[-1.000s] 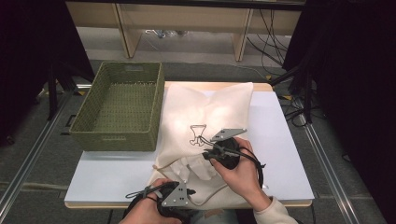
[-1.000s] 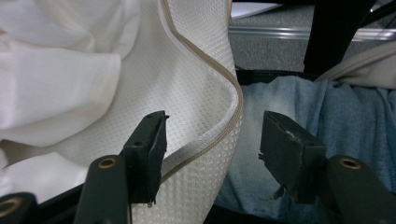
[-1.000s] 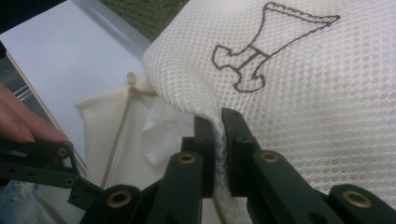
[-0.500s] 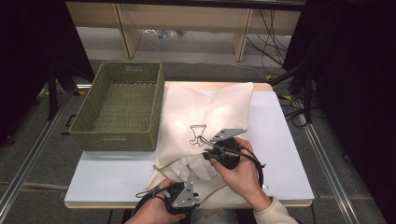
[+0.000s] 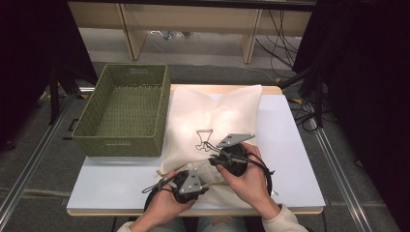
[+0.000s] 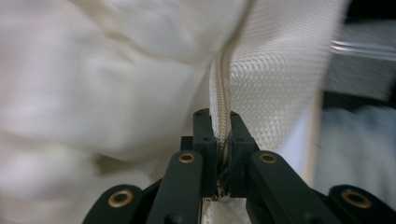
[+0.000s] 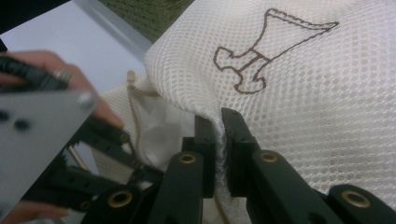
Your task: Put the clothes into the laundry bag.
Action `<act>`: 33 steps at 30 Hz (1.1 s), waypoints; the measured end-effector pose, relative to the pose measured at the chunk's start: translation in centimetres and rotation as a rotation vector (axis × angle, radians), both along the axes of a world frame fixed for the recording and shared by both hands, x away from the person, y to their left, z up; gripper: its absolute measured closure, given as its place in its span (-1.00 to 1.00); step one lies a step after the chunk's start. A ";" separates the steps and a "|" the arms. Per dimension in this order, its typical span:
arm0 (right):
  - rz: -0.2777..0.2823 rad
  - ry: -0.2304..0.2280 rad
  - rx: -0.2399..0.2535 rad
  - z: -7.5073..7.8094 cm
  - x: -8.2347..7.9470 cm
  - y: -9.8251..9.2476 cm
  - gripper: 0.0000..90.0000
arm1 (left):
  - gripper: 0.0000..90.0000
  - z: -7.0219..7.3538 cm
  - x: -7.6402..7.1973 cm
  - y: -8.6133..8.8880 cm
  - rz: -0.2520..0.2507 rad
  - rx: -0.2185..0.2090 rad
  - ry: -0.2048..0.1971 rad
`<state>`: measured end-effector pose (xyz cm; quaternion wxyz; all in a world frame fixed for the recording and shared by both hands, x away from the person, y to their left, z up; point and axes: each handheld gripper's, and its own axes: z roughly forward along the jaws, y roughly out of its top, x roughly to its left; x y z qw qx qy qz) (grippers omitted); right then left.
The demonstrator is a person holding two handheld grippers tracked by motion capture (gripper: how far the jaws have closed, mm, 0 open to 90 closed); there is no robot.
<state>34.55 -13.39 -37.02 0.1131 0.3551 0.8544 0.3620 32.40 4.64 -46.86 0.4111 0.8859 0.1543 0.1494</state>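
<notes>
White table (image 5: 121, 186), L tool (image 6: 219, 140) pinching bag zip (image 6: 224, 93), probably.

— What is on the table (image 5: 111, 181) in front of you?

— A white mesh bag (image 5: 217, 116) lies in the middle, with a small brown drawing (image 5: 204, 139) on it. At ten o'clock from the bag stands my green woven basket (image 5: 126, 112), touching the bag's edge.

— And your hands?

— My left gripper (image 5: 200, 180) is at six o'clock on the bag, at its near edge. Its jaws have just been closing. My right gripper (image 5: 216, 159) is just beside it, at one o'clock, resting on the cloth below the drawing.
</notes>
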 end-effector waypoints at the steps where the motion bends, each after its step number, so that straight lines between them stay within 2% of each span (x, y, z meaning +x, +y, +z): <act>1: 0.000 0.000 0.000 0.0 0.0 0.0 0.91 | 0.89 0.0 0.0 0.0 0.000 0.000 0.000; 4: -0.004 -0.002 0.000 -0.1 0.1 -0.1 0.91 | 0.89 0.8 0.9 -0.2 0.041 -0.027 -0.050; 5: -0.004 -0.002 0.000 -0.1 0.1 -0.1 0.91 | 0.89 0.8 0.9 -0.2 0.041 -0.027 -0.050; 6: -0.007 -0.028 0.003 -0.3 0.3 -0.1 0.91 | 0.89 1.3 0.4 -0.3 0.019 -0.036 -0.065; 7: -0.007 -0.028 0.003 -0.3 0.3 -0.1 0.91 | 0.89 1.3 0.4 -0.3 0.019 -0.036 -0.065; 8: 0.018 -0.021 -0.001 -0.3 0.4 -0.3 0.91 | 0.89 1.5 0.1 -0.3 0.004 -0.039 -0.072; 9: 0.013 -0.019 -0.001 -0.3 0.4 -0.3 0.91 | 0.89 1.8 -0.2 -0.2 -0.017 -0.048 -0.080; 11: 0.009 -0.029 0.006 -0.4 0.4 -0.2 0.91 | 0.89 2.4 -0.9 0.0 -0.016 -0.083 -0.093; 12: 0.023 -0.027 -0.019 -0.5 0.5 -0.2 0.89 | 0.88 3.1 -1.3 0.4 -0.003 -0.113 -0.118; 13: 0.013 -0.009 -0.020 -0.5 0.5 -0.1 0.89 | 0.88 3.5 -1.4 0.7 -0.005 -0.115 -0.127; 14: -0.001 -0.025 -0.016 -0.7 0.5 -0.1 0.89 | 0.88 3.8 -1.5 0.9 -0.012 -0.117 -0.135; 16: 0.010 -0.024 -0.023 -0.8 0.7 -0.1 0.89 | 0.88 4.2 -1.5 1.1 -0.012 -0.120 -0.146; 20: 0.015 -0.010 -0.029 -0.7 0.6 0.0 0.86 | 0.84 3.7 -0.9 1.2 -0.001 -0.108 -0.121; 24: 0.019 -0.010 -0.032 -0.7 0.6 -0.1 0.80 | 0.81 3.7 -0.9 1.0 -0.001 -0.104 -0.121; 26: 0.014 -0.024 -0.021 -0.7 0.5 -0.1 0.66 | 0.79 3.8 -0.9 1.1 0.006 -0.116 -0.121; 27: 0.014 -0.024 -0.021 -0.7 0.5 -0.1 0.66 | 0.79 3.9 -0.8 1.2 0.006 -0.117 -0.126; 28: 0.029 -0.041 -0.022 -0.6 0.5 0.0 0.61 | 0.78 4.0 -0.8 1.3 0.011 -0.122 -0.126; 29: 0.040 -0.037 -0.026 -0.3 0.4 -0.1 0.57 | 0.77 4.1 -0.7 1.3 0.005 -0.117 -0.138; 30: 0.038 -0.038 -0.023 -0.1 0.3 -0.1 0.53 | 0.75 4.0 -0.8 1.3 0.014 -0.125 -0.123; 33: 0.048 -0.050 -0.018 0.2 0.1 0.0 0.42 | 0.73 3.9 -0.6 1.4 0.020 -0.121 -0.114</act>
